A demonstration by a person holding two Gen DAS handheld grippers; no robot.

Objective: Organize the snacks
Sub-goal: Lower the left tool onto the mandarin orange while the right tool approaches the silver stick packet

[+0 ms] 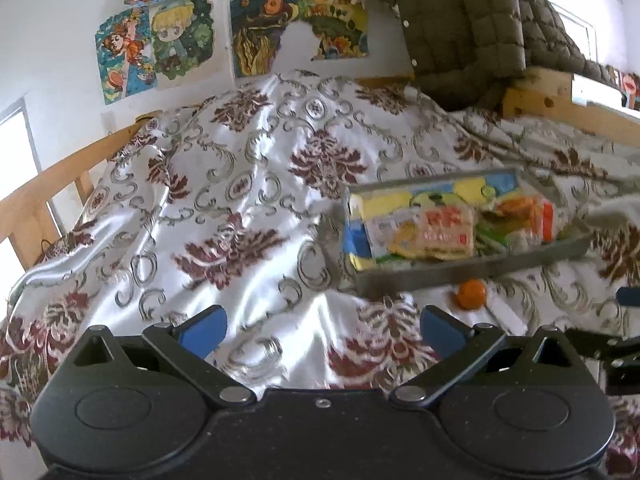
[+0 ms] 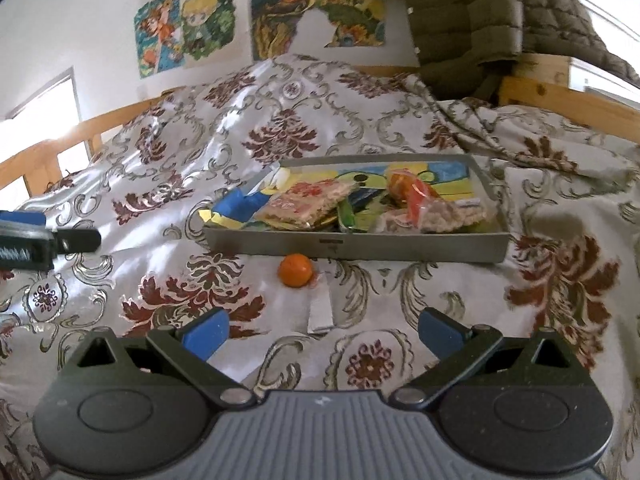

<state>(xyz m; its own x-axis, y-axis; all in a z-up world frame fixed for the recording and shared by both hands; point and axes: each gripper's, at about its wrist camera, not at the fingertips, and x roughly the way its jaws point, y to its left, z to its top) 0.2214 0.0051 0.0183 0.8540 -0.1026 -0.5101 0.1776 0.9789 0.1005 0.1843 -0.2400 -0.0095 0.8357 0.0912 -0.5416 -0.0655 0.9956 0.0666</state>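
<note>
While both grippers hover over patterned bedspread (image 2: 168, 152): left gripper (image 1: 322, 330) jaws wide apart, empty. Orange (image 2: 295, 270) loose on cover, just before grey tray (image 2: 356, 245). Tray holds snack packets (image 2: 308, 204), another orange (image 2: 400, 184). Right gripper (image 2: 323, 330) spread wide, empty.
</note>
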